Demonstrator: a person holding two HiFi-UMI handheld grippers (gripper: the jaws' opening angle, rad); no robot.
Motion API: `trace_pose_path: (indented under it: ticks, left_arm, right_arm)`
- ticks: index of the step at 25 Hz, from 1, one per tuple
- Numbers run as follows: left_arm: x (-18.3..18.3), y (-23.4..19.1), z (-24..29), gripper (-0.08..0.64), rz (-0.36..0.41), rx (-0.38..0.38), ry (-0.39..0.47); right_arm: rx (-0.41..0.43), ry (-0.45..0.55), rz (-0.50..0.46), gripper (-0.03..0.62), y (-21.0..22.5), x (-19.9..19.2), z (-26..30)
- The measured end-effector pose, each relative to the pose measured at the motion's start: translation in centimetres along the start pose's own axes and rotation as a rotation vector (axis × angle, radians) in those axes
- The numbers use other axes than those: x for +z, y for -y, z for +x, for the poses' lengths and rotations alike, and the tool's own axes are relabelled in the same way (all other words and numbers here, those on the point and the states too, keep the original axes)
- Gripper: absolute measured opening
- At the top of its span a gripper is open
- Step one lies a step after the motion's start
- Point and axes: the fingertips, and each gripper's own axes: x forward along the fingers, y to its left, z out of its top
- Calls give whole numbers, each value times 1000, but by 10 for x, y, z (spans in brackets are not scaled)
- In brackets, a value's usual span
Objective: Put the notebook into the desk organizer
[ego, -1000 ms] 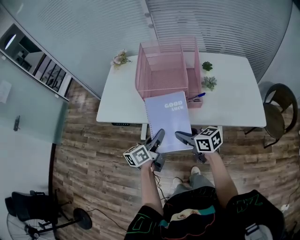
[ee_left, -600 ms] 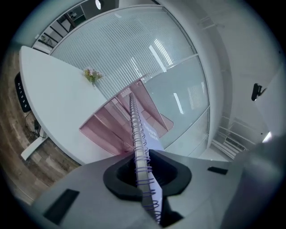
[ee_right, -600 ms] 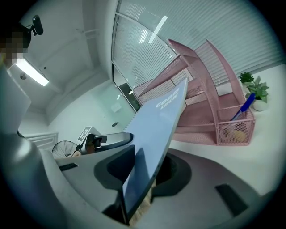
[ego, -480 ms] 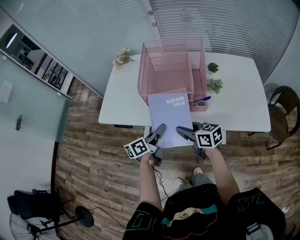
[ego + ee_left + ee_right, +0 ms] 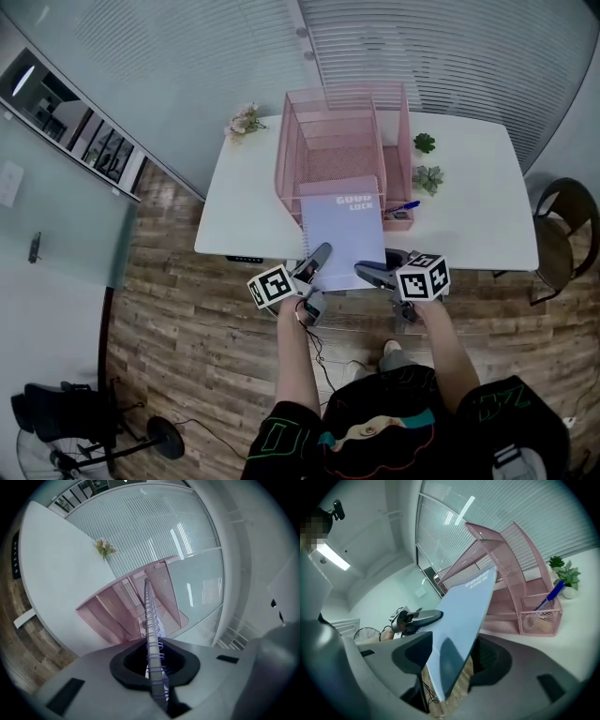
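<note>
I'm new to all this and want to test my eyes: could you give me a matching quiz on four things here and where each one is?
Things:
1 notebook
2 blue pen
3 left gripper
4 flowers

Places or states:
a at the table's far left corner
b shut on the spiral binding
c far end at the pink organizer's opening
d standing in the organizer's small mesh cup

Pairs: 1-c, 2-d, 3-b, 4-a
</note>
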Motion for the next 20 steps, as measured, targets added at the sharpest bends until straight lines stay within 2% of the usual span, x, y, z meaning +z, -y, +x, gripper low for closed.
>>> trace_pose_path:
  ticks: [3,6,8,12,17,20]
  left_arm:
    - [10,-3,2,29,-46,-25,49]
    - [17,-8,5,31,-45,-1,31]
    - [18,-11,7,32,-35,25,5]
    - [22,-11,12,65,20,50,-18]
    - [26,4,7,316,115,0,-23]
    - [22,4,-1,391,173,28,-38]
  right_arm:
    - [-15,-9,13,229,6,-7,-11]
    - [-11,-2,36,221,6,-8,-20]
    - [-12,12,57,122,7,-6,-23]
    - [35,82,125,77,-1,7,-26]
    - [56,185,186,46,-4,21,-28]
    - [40,211,192,35,-3,26,-27]
